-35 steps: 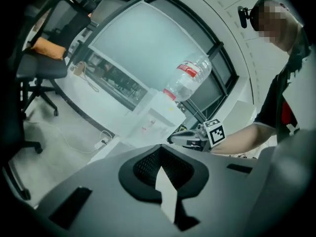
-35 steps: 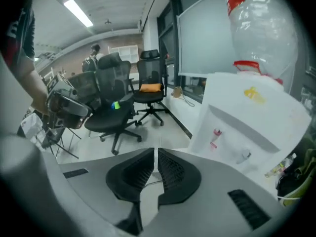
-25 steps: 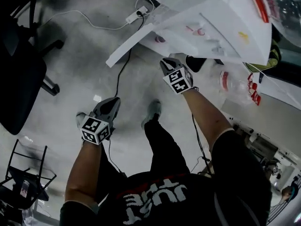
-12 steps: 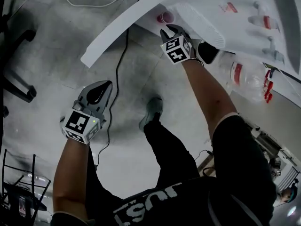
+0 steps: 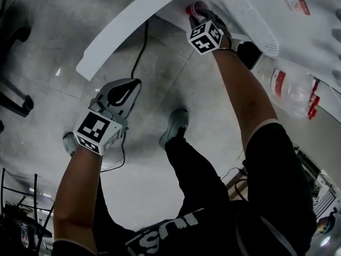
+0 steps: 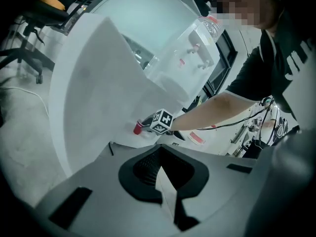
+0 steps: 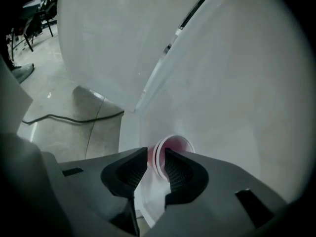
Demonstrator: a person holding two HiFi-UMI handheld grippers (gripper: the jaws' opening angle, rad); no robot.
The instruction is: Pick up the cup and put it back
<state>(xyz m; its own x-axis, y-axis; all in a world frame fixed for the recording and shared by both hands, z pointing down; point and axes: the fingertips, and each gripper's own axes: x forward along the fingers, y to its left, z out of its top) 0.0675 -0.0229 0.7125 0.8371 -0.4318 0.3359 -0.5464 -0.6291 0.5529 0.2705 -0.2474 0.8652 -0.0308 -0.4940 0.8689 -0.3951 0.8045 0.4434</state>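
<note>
A person's left gripper [image 6: 159,169] hangs idle over the floor [image 5: 42,52], its claw pressed together on nothing, while the work goes on at the right. There the right gripper [image 7: 157,159] points steeply down at the near edge of a white table [image 5: 122,33], its jaws just opened and standing spread with the rim of the red cup [image 7: 173,143] between them. The pads do not appear to be pressing on the cup. It stands on the tabletop close to the edge, its pale rim facing the gripper. The pick-up looks to be at the reach-and-grasp step, with nothing lifted yet. The next move would seem to call for closing gently on the thin wall, enough to hold without crushing it, then a straight lift clear of the surface before setting it back down. The tabletop is smooth, white and bare around the cup. Below it lies a grey concrete floor crossed by a black cable [image 5: 139,52]. A clear plastic bottle [image 5: 285,87] with a red label lies further right.
</note>
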